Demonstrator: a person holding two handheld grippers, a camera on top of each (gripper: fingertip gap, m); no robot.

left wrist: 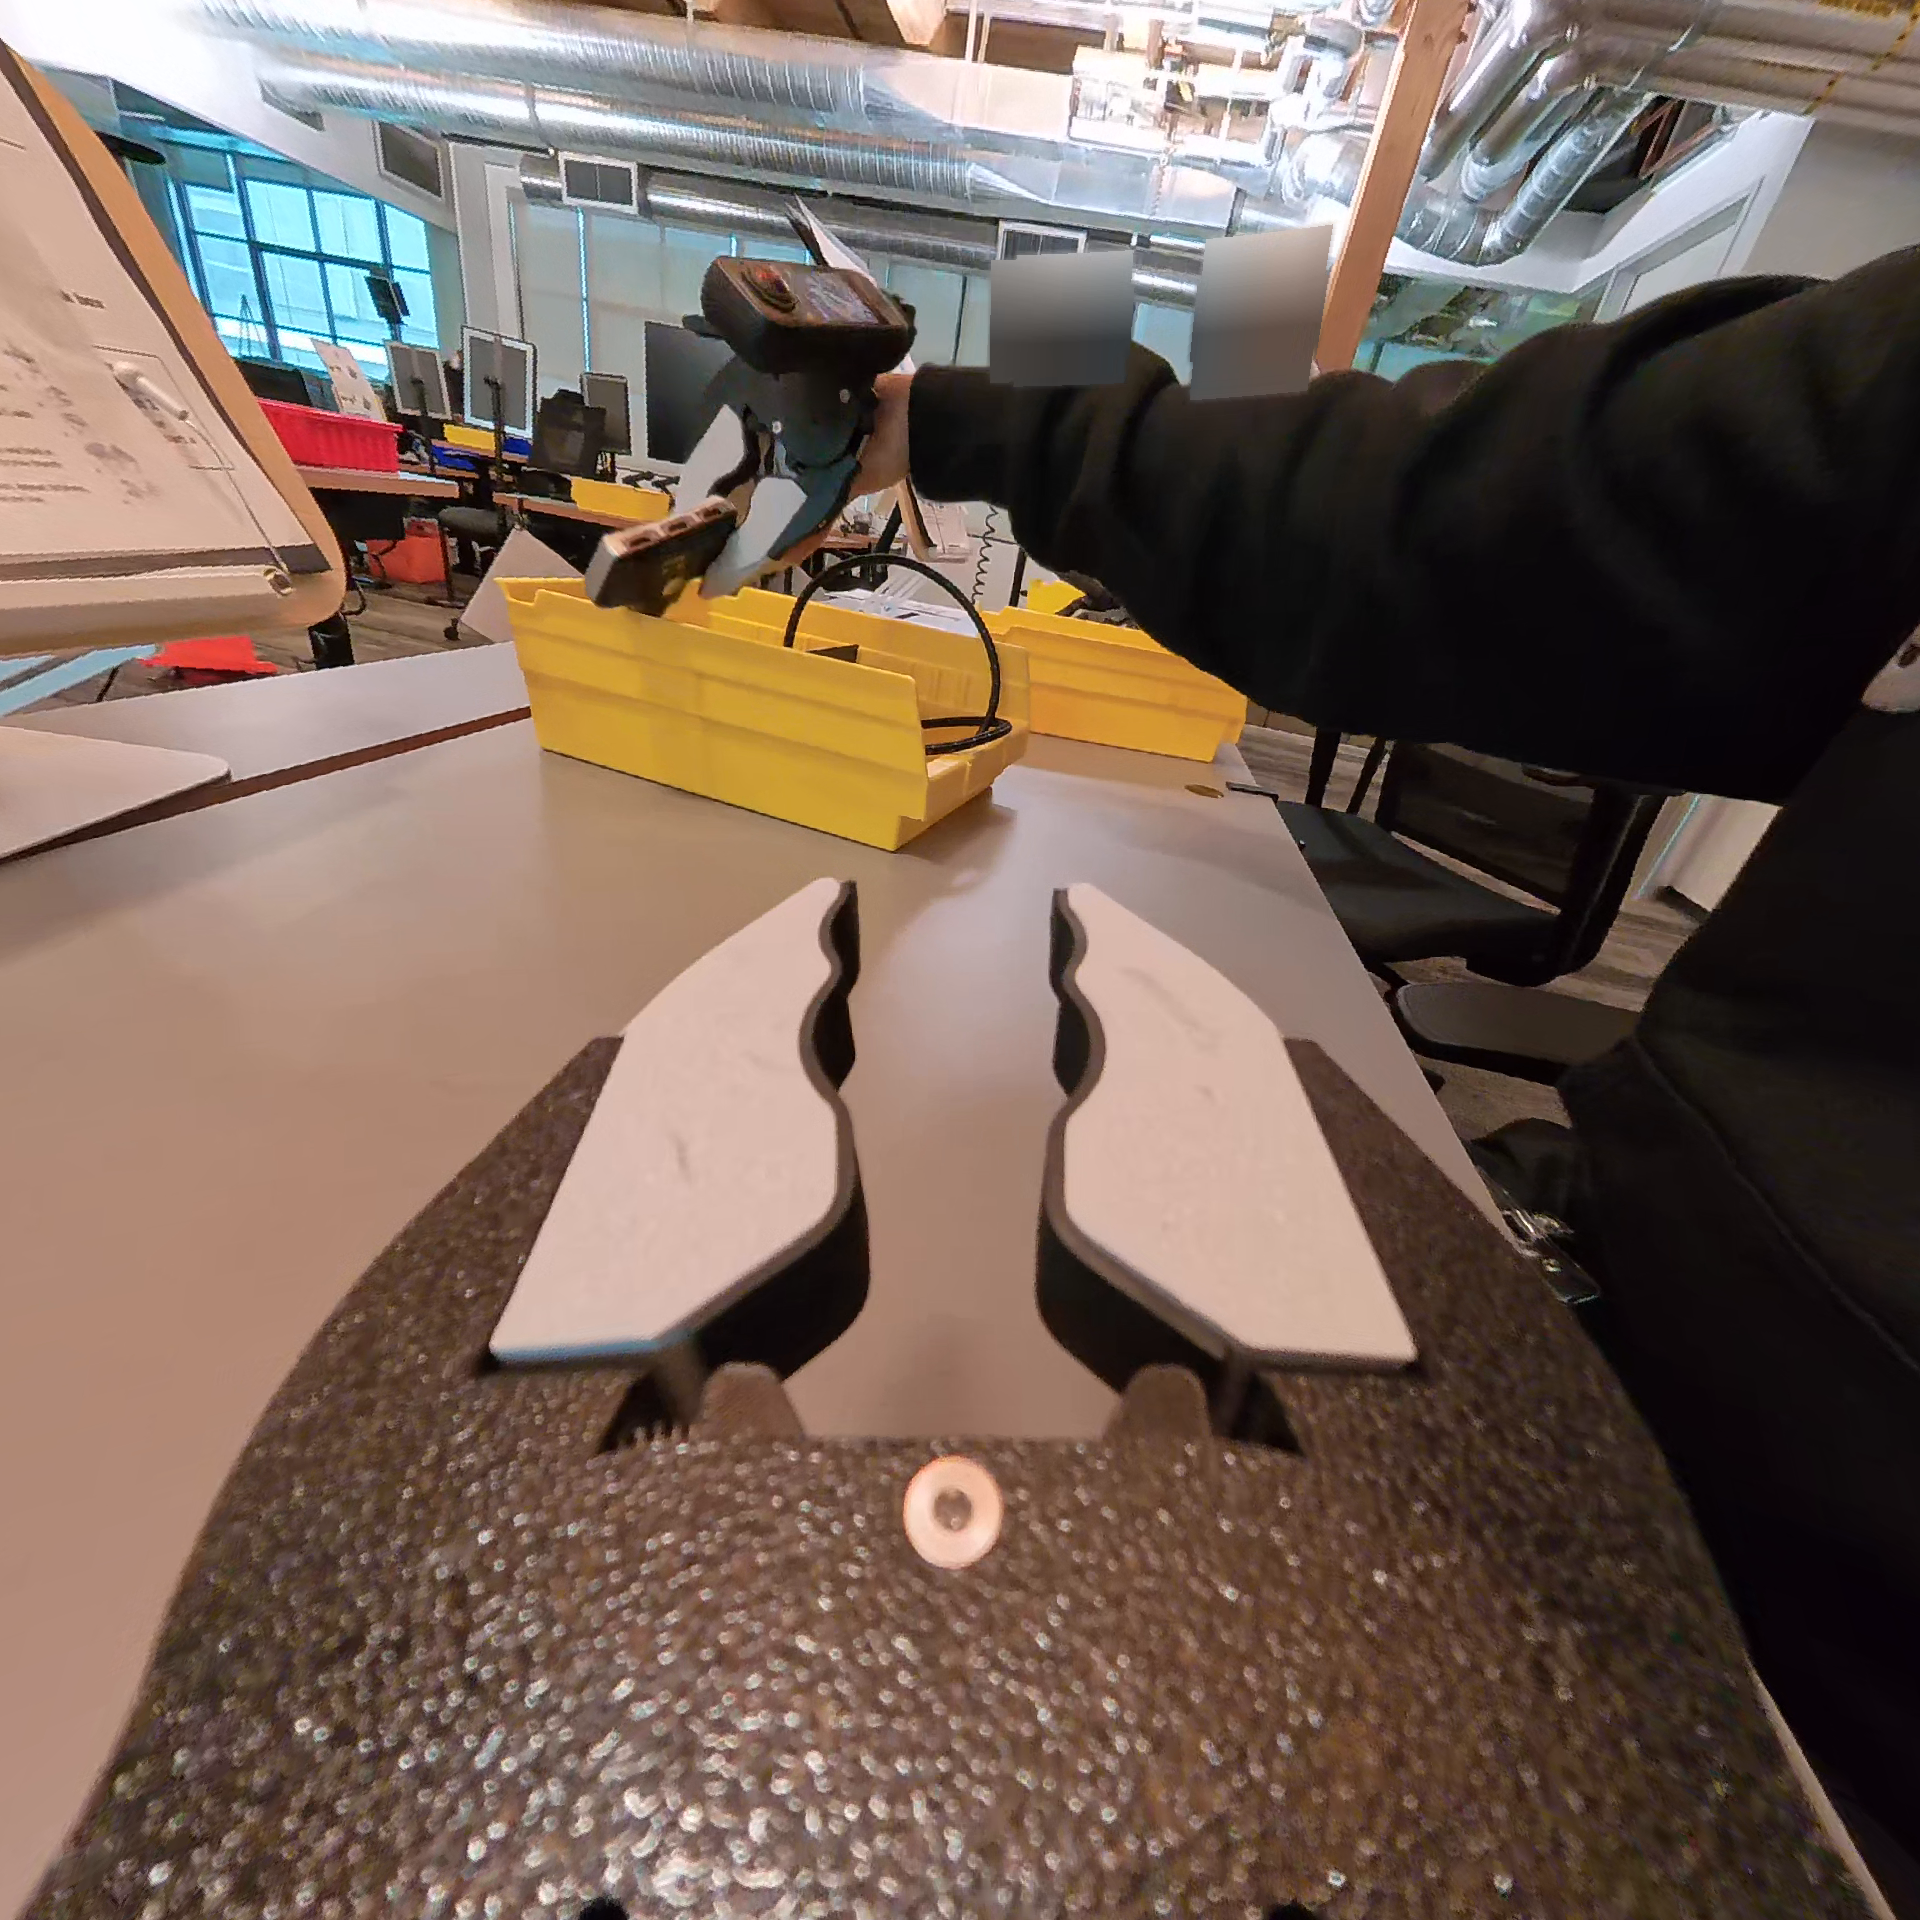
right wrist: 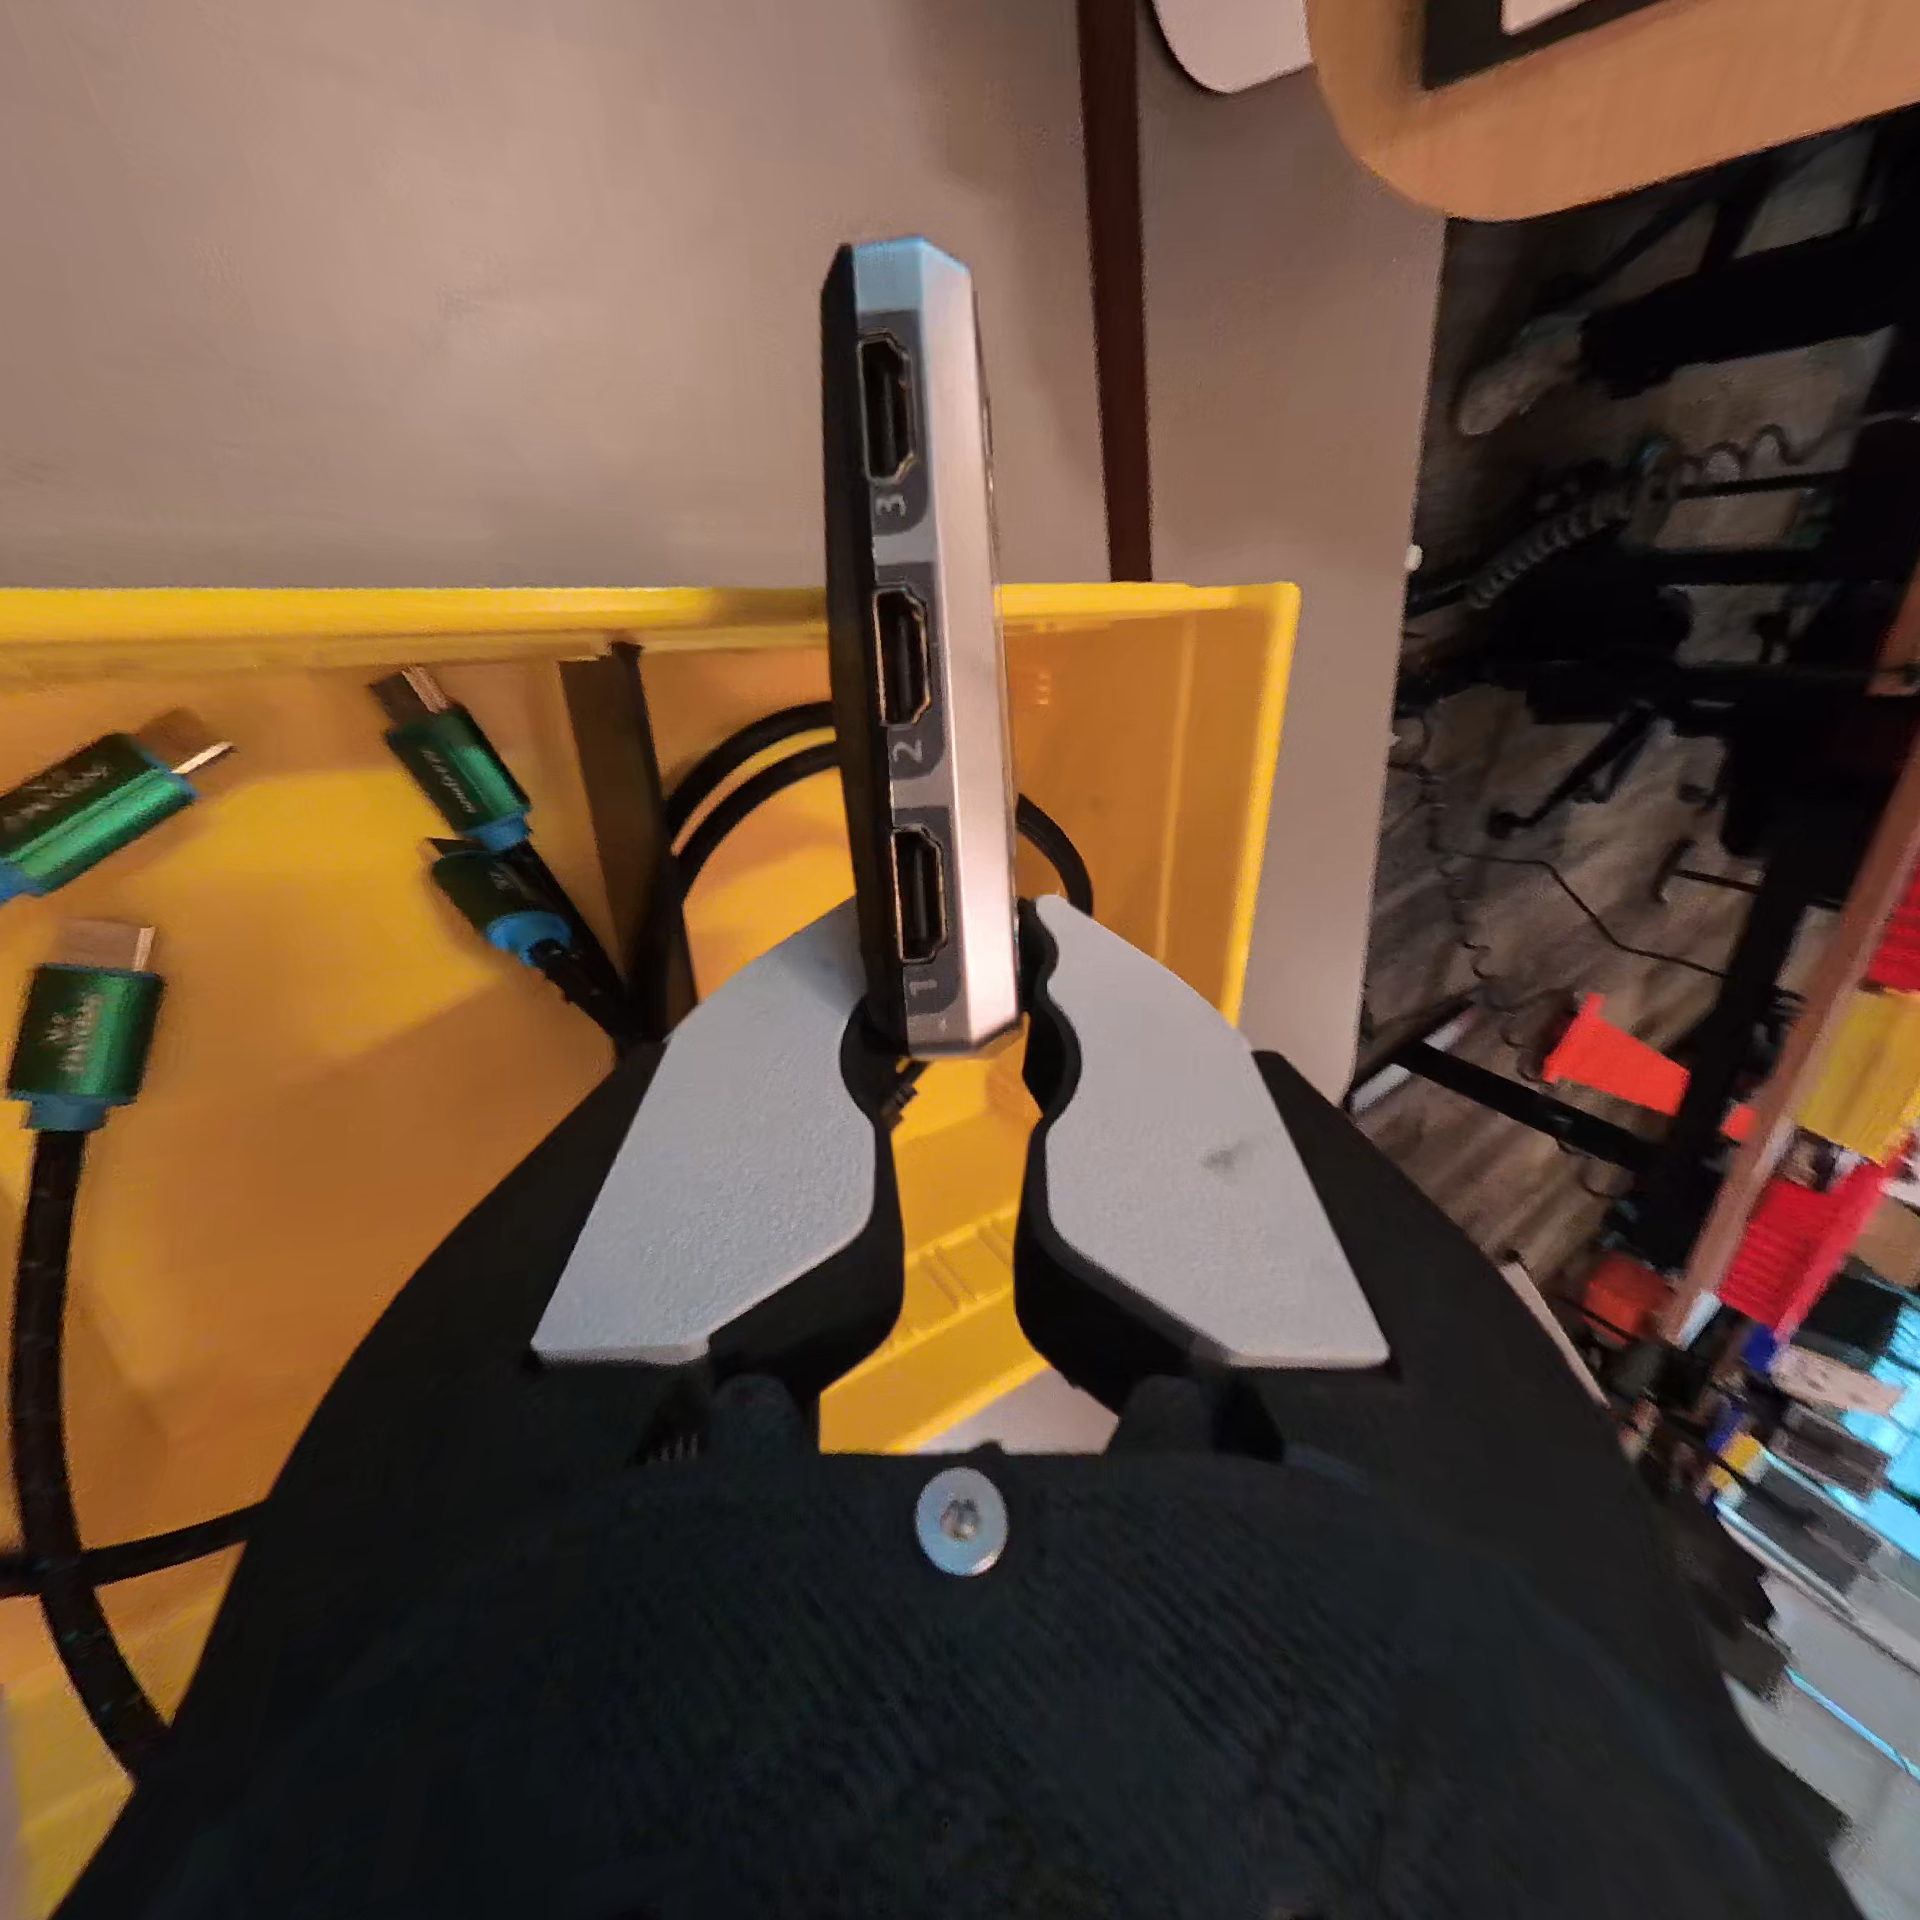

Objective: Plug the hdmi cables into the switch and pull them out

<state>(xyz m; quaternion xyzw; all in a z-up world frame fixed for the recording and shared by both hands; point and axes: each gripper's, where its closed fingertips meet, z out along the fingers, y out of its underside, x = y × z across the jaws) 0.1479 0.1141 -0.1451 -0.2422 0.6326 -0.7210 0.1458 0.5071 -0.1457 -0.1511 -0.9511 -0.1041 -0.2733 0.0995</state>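
Switch point(right wrist: 925, 665): silver-grey face, black back, gold-rimmed ports
Plugs point(right wrist: 94, 795): metallic green shells, blue collars, gold tips
Cables point(right wrist: 47, 1247): black braid with faint blue flecks
Bin point(left wrist: 727, 717): bright yellow
Table point(left wrist: 312, 987): plain grey-beige, dark brown edge
Left gripper point(left wrist: 954, 940): speckled black body, pale grey fingers
Right gripper point(right wrist: 951, 951): matte black body, pale grey fingers
Sleeve point(left wrist: 1455, 540): black
Far bins point(left wrist: 332, 436): red, blue

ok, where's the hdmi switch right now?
The HDMI switch is clamped by one end in the right gripper, held above the yellow bin of cables; the left wrist view shows it ahead.
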